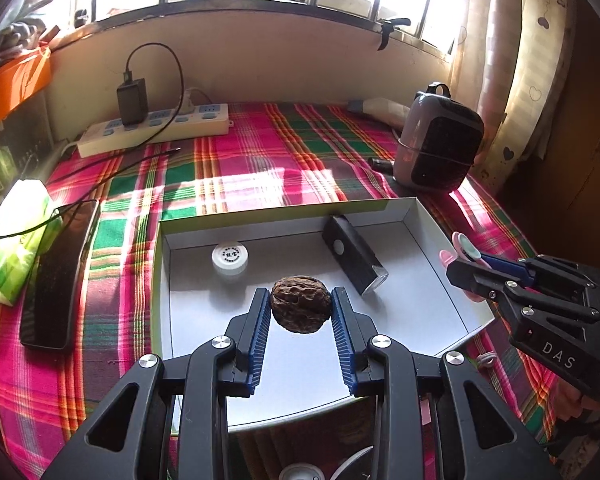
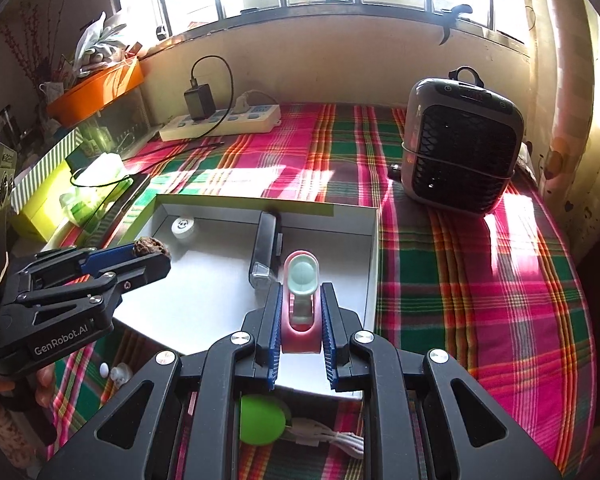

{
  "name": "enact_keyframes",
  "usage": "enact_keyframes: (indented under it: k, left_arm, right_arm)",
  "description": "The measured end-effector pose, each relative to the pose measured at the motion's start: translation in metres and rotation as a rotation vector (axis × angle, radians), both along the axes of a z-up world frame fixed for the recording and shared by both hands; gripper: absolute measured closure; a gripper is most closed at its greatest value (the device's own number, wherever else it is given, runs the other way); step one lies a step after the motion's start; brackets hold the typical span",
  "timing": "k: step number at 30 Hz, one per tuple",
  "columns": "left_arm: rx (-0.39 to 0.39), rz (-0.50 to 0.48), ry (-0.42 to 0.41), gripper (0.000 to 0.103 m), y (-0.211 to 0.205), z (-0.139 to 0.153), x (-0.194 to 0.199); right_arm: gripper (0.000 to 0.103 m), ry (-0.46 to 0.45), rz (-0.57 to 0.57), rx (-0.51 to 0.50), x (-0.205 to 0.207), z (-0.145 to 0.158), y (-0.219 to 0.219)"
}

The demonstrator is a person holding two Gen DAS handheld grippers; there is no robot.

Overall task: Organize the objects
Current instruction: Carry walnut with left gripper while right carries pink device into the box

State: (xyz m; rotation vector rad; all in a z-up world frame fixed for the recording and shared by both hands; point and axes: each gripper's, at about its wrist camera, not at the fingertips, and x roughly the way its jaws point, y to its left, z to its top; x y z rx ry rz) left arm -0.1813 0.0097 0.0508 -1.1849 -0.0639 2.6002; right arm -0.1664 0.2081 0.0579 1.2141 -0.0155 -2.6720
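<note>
A white cardboard box (image 1: 204, 312) lies open on the plaid cloth; it also shows in the right wrist view (image 2: 204, 296). Inside it lie a black flashlight (image 1: 354, 258) (image 2: 265, 248) and a small white round container (image 1: 230, 258) (image 2: 183, 227). My left gripper (image 1: 300, 304) is shut on a brown walnut (image 1: 301, 309) and holds it above the box; the walnut also shows in the right wrist view (image 2: 151, 249). My right gripper (image 2: 300, 320) is shut on a pink device with a pale green head (image 2: 301, 280), over the box's right side; it also shows in the left wrist view (image 1: 462, 250).
A grey and black fan heater (image 2: 460, 148) stands back right. A power strip with charger (image 1: 156, 126) lies at the back. A black phone (image 1: 60, 272) and a green tissue pack (image 1: 16, 236) lie left. A green ball (image 2: 260, 420) and white cable (image 2: 336, 440) lie near the front edge.
</note>
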Motion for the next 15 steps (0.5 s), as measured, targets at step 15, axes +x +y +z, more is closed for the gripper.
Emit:
enact_keyframes:
  k: [15]
  left_arm:
    - [-0.042,-0.007,-0.054,0.074,0.015,-0.020,-0.052]
  right_arm:
    - [0.084,-0.072,-0.009,-0.027,-0.051,-0.023,0.002]
